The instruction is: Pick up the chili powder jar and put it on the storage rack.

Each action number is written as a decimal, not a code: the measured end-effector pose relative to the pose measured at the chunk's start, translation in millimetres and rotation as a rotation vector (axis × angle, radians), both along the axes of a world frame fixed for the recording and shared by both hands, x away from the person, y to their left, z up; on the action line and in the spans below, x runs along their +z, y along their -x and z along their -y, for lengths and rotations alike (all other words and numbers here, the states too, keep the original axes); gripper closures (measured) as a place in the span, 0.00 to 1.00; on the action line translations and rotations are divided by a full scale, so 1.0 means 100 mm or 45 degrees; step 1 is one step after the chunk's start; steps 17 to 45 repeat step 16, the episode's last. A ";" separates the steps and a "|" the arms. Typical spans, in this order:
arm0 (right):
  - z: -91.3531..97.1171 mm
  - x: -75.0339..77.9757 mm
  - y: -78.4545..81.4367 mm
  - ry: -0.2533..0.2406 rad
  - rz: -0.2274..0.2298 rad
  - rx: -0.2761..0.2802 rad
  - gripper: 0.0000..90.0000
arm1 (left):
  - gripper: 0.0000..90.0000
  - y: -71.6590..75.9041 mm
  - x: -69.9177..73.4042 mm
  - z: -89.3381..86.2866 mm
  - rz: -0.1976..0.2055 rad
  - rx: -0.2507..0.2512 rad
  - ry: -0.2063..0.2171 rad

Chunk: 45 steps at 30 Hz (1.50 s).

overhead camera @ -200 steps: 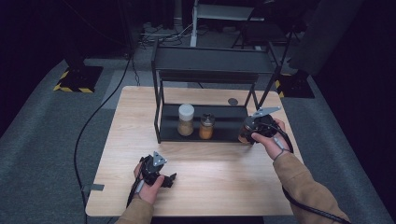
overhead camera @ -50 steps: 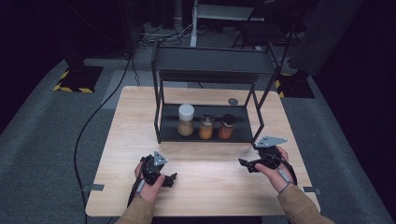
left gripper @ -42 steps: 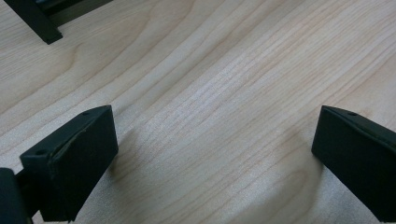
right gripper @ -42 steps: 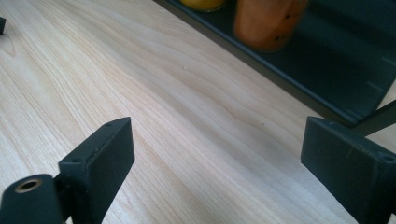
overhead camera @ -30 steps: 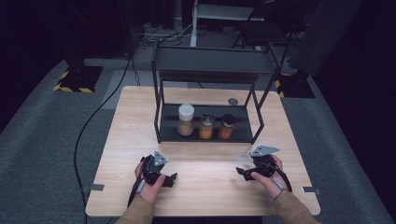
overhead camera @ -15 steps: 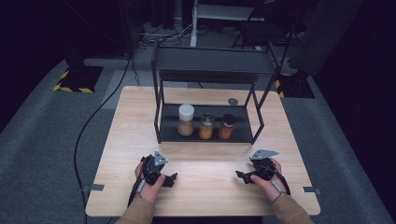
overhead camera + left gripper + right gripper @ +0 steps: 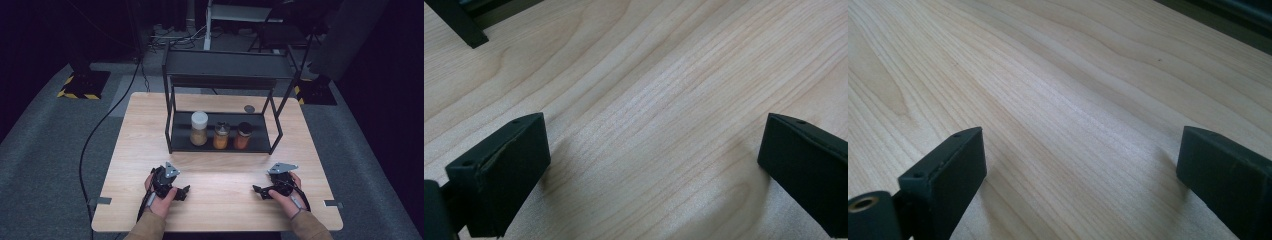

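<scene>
Three jars stand in a row on the bottom shelf of the black rack (image 7: 172,122), which sits toward the far edge of the table (image 7: 140,150). At the left end of the row is the tall jar (image 7: 199,128) with a white lid and a pale tan filling; just beside it is the middle jar (image 7: 221,136), shorter, dark-lidded, with orange contents; next comes the right jar (image 7: 244,135), also dark-lidded, its filling more reddish. All three are upright and close together, though whether they touch cannot be told. The rack's upper shelf carries nothing visible. A small round grey object (image 7: 249,108) lies on the table behind the rack.

Both grippers rest low over the bare wood near the table's near edge, well apart from the jars. The left gripper (image 7: 182,192) lies toward the near left corner, its jaws spread wide with only wood grain between them (image 7: 654,145). The right gripper (image 7: 260,191), toward the near right corner, is likewise released: its jaws have just been opening and nothing lies between them (image 7: 1080,150).
</scene>
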State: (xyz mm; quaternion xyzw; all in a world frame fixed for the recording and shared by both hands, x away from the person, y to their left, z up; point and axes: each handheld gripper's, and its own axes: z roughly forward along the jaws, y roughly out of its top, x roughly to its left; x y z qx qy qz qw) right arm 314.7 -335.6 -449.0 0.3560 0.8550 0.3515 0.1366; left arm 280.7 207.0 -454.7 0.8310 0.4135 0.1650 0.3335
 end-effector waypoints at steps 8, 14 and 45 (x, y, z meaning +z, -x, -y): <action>0.02 -0.09 0.06 -0.013 0.055 0.003 0.02 | 0.00 0.00 0.00 0.00 0.001 -0.001 0.002; 0.03 -0.09 0.04 -0.011 0.053 0.016 0.02 | 0.00 0.00 0.00 0.01 0.001 -0.001 0.000; 0.03 -0.09 0.04 -0.011 0.053 0.016 0.02 | 0.00 0.00 0.00 0.01 0.001 -0.002 -0.001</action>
